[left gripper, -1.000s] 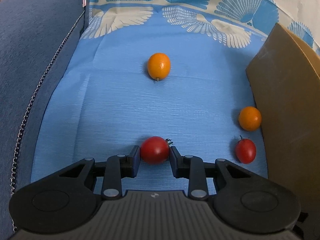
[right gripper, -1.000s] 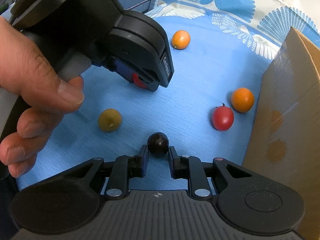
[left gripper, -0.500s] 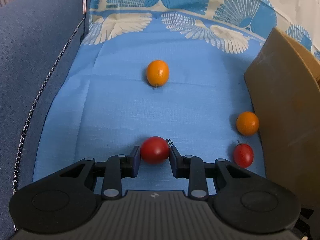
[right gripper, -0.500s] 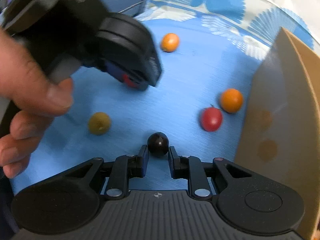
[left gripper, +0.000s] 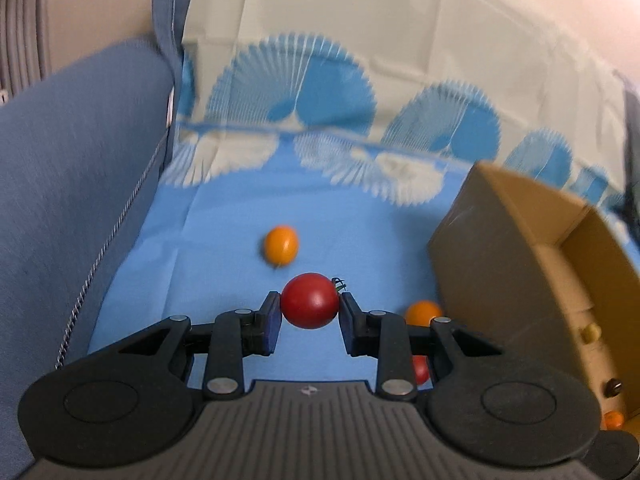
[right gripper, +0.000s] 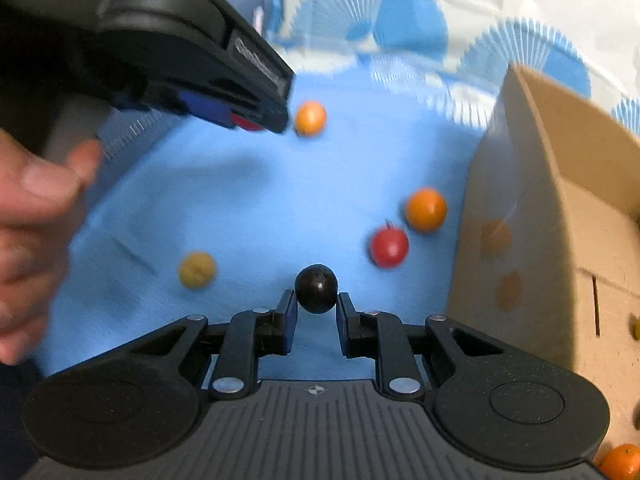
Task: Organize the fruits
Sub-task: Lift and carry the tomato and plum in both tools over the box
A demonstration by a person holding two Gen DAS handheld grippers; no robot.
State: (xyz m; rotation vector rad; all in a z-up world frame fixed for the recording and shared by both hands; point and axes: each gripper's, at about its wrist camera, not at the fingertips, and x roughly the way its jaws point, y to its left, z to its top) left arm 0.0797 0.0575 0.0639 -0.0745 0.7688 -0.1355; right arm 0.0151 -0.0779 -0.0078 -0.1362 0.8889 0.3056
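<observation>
My left gripper (left gripper: 310, 310) is shut on a red tomato (left gripper: 309, 300) and holds it above the blue cloth (left gripper: 224, 240). It also shows in the right wrist view (right gripper: 256, 120), raised at the upper left. My right gripper (right gripper: 316, 304) is shut on a dark round fruit (right gripper: 316, 288), lifted off the cloth. On the cloth lie an orange fruit (right gripper: 310, 118), a second orange fruit (right gripper: 425, 210), a red tomato (right gripper: 389, 246) and a yellow-green fruit (right gripper: 197, 270). The cardboard box (right gripper: 560, 208) stands at the right.
The box's open inside (left gripper: 592, 320) holds several small fruits. A blue sofa arm (left gripper: 80, 184) borders the cloth on the left. A patterned backrest (left gripper: 360, 100) rises behind. The person's hand (right gripper: 36, 200) holds the left gripper.
Both grippers have lifted up off the cloth with their fruits and tilted, so the box's open top and the backrest now show. The frames are motion-blurred.
</observation>
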